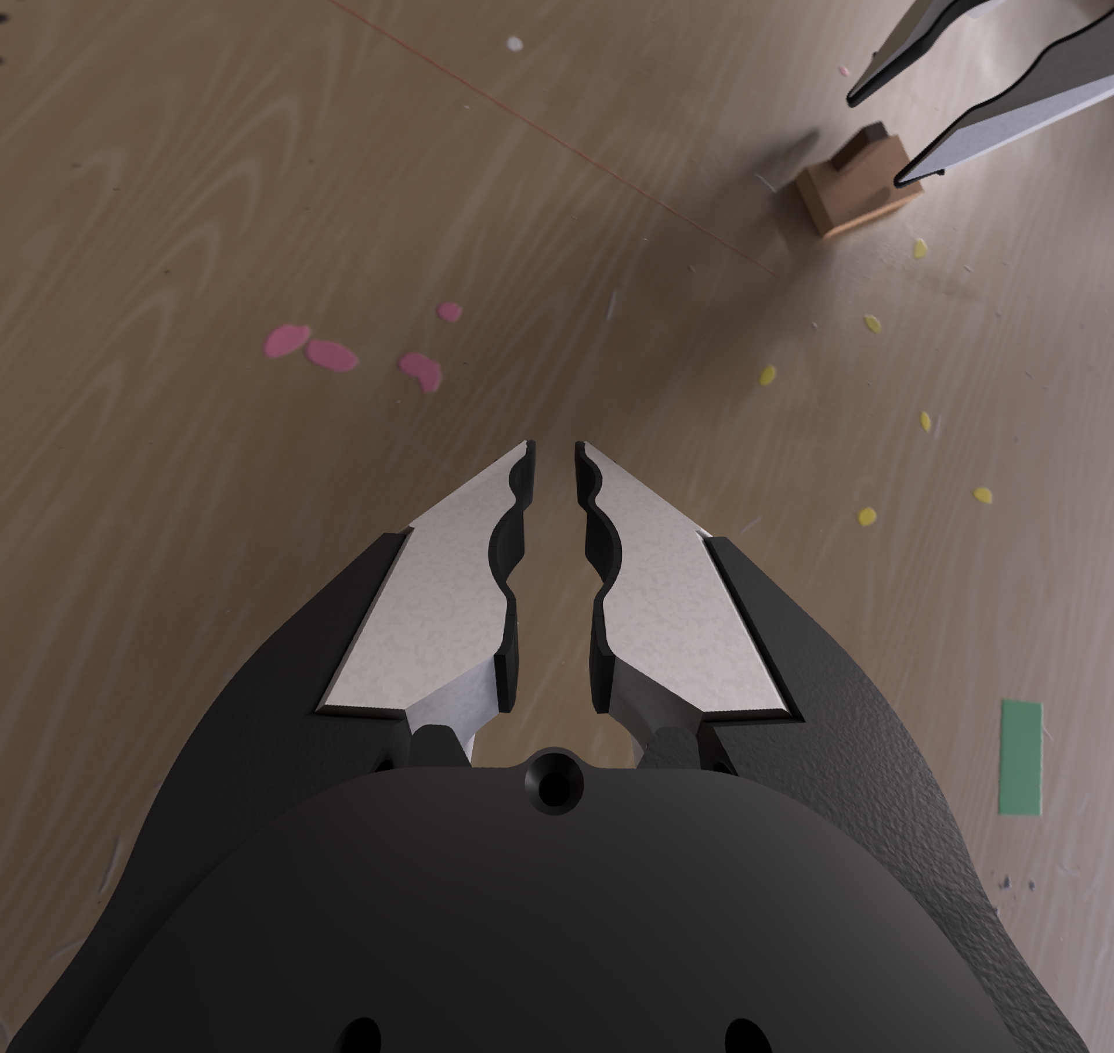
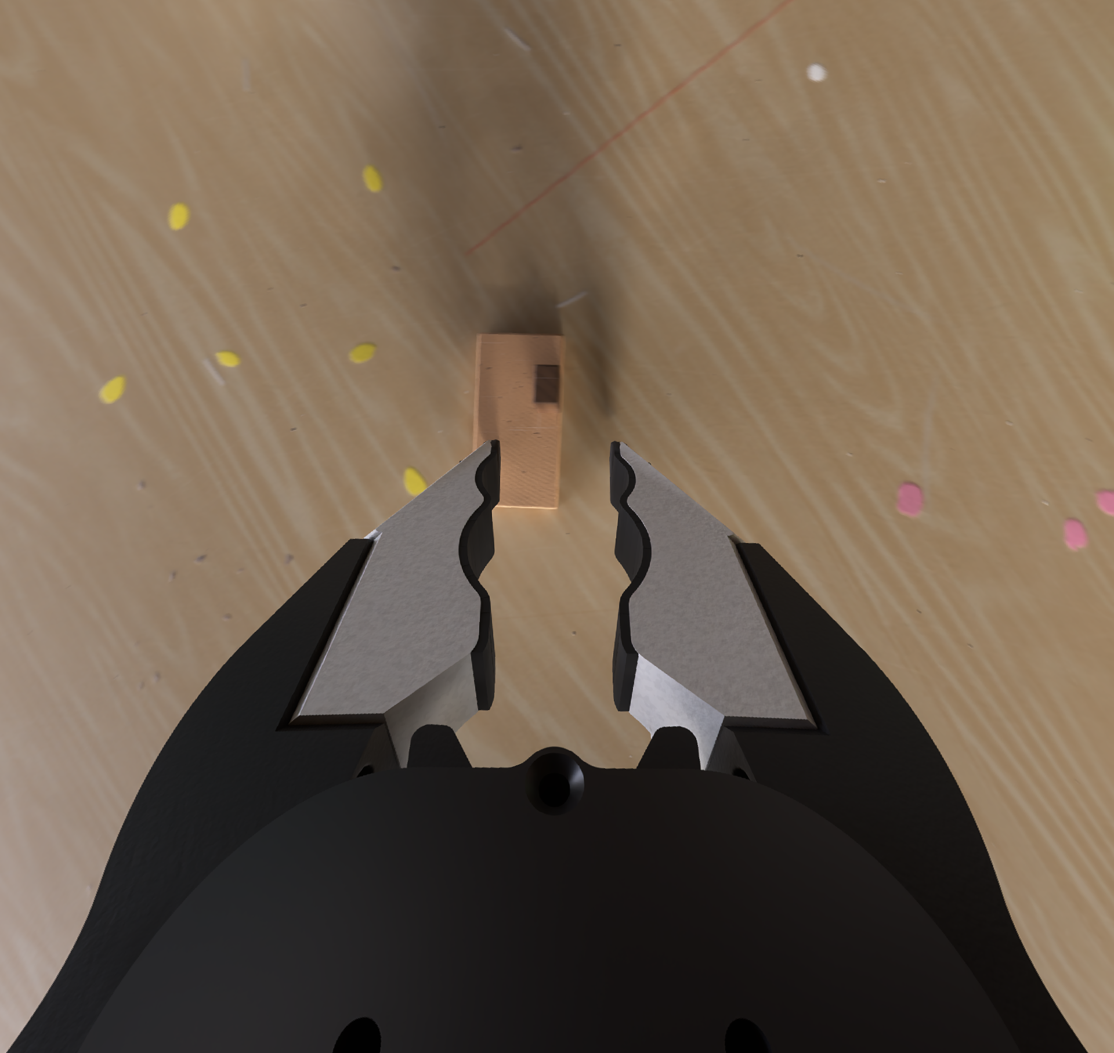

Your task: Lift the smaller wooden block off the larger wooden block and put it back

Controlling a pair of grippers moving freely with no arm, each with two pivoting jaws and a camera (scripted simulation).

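Note:
The larger wooden block point(image 2: 518, 415) is a light tan slab lying flat on the wooden table. The smaller wooden block point(image 2: 547, 383) is dark brown and sits on its top, near one long edge. My right gripper point(image 2: 554, 445) is open and empty, hovering over the near end of the larger block, with the smaller block just ahead of the fingertips. In the left wrist view both blocks show at the upper right, the larger point(image 1: 844, 198) and the smaller point(image 1: 872, 141), with the right gripper point(image 1: 875, 141) above them. My left gripper point(image 1: 554, 445) is empty, its jaws a narrow gap apart, far from the blocks.
The table point(image 1: 241, 180) has pink paint blots point(image 1: 328, 355), yellow flecks point(image 2: 361, 353), white dots point(image 1: 514, 43) and a thin red line point(image 1: 512, 114). A green strip of tape point(image 1: 1020, 757) lies flat at the right of the left wrist view.

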